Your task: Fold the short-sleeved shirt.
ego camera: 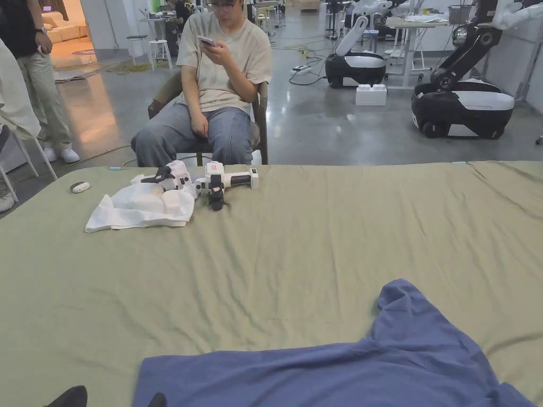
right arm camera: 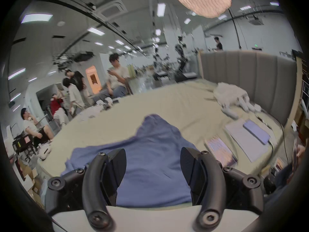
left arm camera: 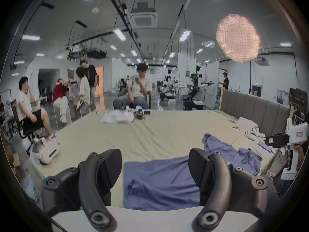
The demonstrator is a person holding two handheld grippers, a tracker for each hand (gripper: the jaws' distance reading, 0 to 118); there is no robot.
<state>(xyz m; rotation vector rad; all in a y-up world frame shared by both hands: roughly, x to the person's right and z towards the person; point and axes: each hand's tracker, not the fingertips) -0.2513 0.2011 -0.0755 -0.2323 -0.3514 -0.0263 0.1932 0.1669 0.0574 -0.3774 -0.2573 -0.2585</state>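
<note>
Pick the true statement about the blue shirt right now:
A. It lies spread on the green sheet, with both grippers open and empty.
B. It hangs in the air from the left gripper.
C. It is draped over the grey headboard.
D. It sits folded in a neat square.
A: the blue shirt lies wrinkled on the green sheet; the left gripper and right gripper stand open above it.

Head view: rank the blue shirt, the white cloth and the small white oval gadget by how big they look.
1. blue shirt, largest, though it is nearest the camera and cut off by the frame.
2. white cloth, farther off, so its true size is unsure.
3. small white oval gadget, clearly smallest.
</note>
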